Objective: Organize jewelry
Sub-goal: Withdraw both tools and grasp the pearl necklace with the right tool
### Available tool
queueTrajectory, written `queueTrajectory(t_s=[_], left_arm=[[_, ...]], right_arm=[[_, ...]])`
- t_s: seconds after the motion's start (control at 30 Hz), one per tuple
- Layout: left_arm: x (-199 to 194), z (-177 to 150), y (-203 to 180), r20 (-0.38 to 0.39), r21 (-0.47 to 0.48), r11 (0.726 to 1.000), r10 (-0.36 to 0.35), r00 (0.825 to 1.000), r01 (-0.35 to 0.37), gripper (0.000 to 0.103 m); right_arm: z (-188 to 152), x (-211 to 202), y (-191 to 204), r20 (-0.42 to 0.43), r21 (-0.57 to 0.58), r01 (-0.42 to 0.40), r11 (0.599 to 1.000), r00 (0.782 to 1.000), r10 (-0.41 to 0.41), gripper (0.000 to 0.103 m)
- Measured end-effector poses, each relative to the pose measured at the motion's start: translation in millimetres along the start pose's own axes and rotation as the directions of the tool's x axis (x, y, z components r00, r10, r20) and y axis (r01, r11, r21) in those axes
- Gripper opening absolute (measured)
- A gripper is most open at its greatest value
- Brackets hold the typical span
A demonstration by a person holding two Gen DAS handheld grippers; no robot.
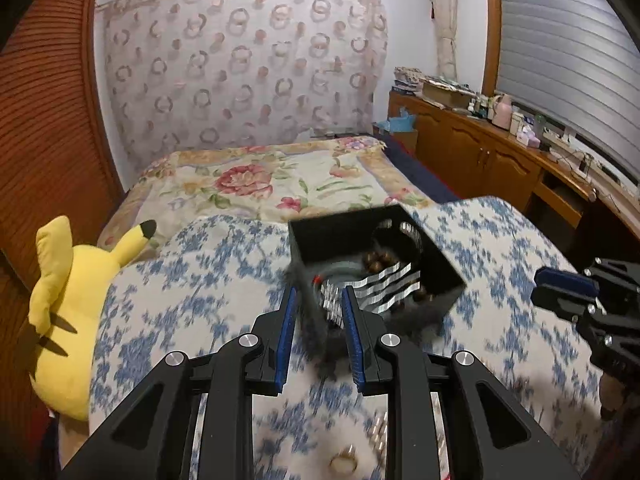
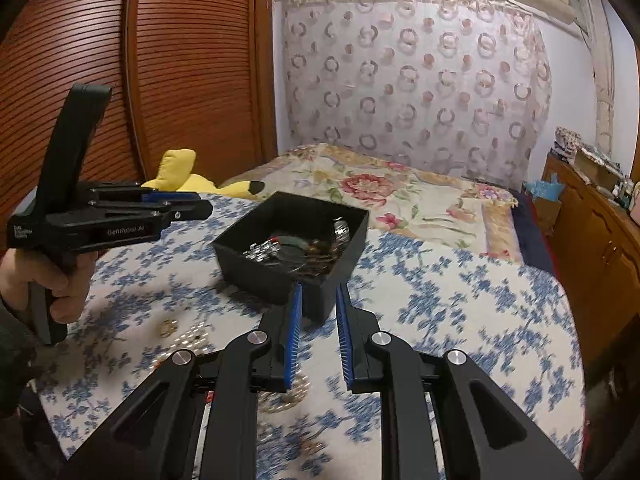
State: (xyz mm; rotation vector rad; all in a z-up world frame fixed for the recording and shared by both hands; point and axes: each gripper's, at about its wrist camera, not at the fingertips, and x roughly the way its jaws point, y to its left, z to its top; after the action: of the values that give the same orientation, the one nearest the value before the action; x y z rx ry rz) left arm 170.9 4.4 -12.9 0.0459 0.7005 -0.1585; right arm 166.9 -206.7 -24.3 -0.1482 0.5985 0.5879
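Note:
A black open box (image 1: 436, 264) (image 2: 340, 252) sits on a blue-flowered cloth and holds silver bracelets, brown beads and other jewelry (image 2: 296, 250). My left gripper (image 1: 320, 300) is open just in front of the box; a blurred silver bracelet (image 1: 380, 284) shows beyond its fingertips at the box's near edge. My right gripper (image 2: 318, 296) is open and empty at the box's near corner. In the right wrist view the left gripper (image 2: 200, 204) hovers left of the box. A gold ring (image 1: 343, 463) (image 2: 169, 326) and silver pieces (image 2: 196, 336) lie loose on the cloth.
A yellow plush toy (image 1: 68, 312) (image 2: 188, 180) lies at the cloth's left edge. A flowered bedspread (image 1: 256, 180) stretches behind. A wooden cabinet (image 1: 480, 152) with clutter runs along the right wall. A slatted wooden wardrobe (image 2: 160, 60) stands left.

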Motion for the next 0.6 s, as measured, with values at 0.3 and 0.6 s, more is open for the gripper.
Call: queueTrajectory(t_s=[0.3,0.6], left_arm=[[-17.3,-53.6,14.1,-0.056,0.007,1.0,-0.012,0.998,0.012,0.034],[-28.5,-84.2,21.1,-0.071,0.01,1.0,0.003,0.997,-0.002,0.077]], right_arm=[[-16.0,5.5,24.5,-0.05,0.003,-0.053,0.999,0.997,0.053,0.019],[-19.9,27.0,50.6,-0.103,-0.003,-0.111,0.994,0.989,0.11,0.019]])
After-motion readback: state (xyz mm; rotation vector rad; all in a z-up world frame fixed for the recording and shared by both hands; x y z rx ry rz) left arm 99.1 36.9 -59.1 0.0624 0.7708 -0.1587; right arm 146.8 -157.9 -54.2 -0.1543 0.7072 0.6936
